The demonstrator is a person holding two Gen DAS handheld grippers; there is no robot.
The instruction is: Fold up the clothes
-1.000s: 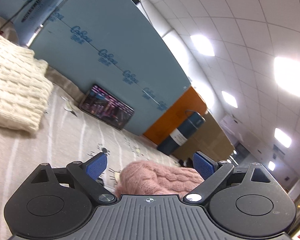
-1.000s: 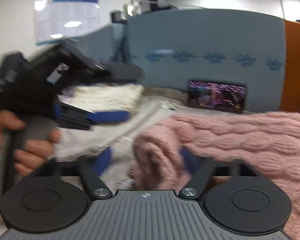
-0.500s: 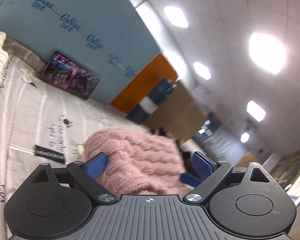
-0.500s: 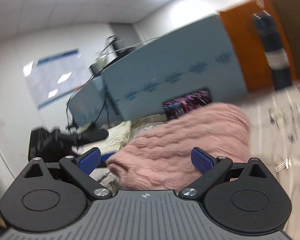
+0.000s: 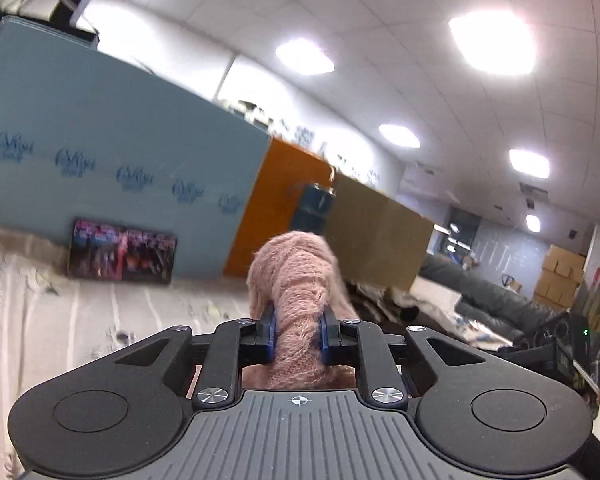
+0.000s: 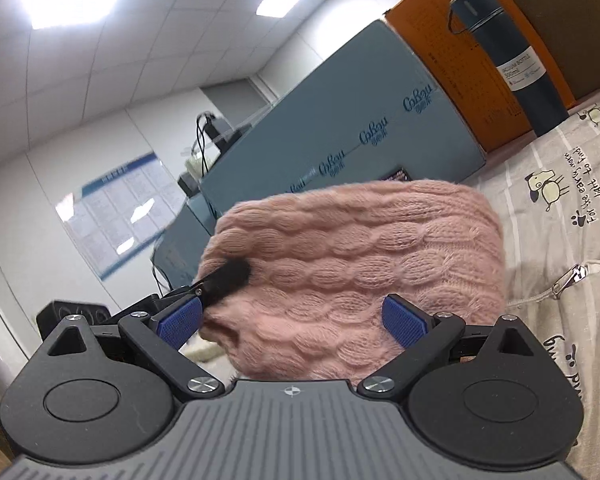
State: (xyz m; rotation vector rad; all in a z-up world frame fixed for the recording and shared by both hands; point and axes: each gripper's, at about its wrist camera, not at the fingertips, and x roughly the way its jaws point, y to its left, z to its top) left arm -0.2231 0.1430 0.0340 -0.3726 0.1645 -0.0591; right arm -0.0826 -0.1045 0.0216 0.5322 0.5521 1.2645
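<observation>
The left gripper (image 5: 298, 330) is clenched on a bunched edge of the pink sweater (image 6: 352, 272), which is lifted above the printed sheet (image 6: 560, 208). The right gripper (image 6: 290, 318) is spread wide, its pads on either side of the knit without pinching it. The folding looks barely begun: the sweater hangs bunched, not laid flat, and every fold is still to make.

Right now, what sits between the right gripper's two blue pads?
In the right wrist view, the pink cable-knit sweater bulges between the open right gripper. Its pads stand wide apart, not clamping. The left gripper pinches its edge.
</observation>
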